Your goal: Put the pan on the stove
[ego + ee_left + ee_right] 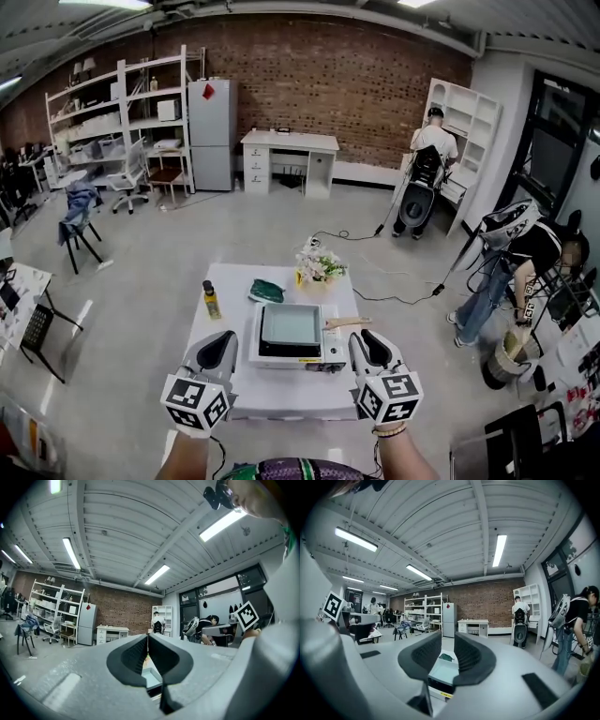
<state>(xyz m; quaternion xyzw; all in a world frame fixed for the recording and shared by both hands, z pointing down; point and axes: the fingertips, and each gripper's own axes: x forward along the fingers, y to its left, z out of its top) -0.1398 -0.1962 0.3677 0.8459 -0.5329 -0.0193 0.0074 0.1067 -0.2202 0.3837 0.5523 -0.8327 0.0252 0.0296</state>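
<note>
Small dark-capped bottle (211, 300) stands left of the stove (323, 353), on a white table (281, 398). Left gripper (147, 641), near-left of stove: ribbed dark pads closed together, nothing between. Square pan (291, 326) sits on the boxy stove; pale flat inside, wooden handle (347, 322) pointing right. Crumpled green cloth (266, 291) and flower bunch (319, 266) behind stove. Right gripper (447, 641), near-right: jaws apart, empty. Burner hidden under pan.

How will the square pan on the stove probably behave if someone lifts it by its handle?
The pan looks rigid, so it should keep its shape. Its handle sticks out from one side only, so the wide body would probably droop away from the grip. It looks shallow and flat, so a push would likely slide it, not tip it.
</note>
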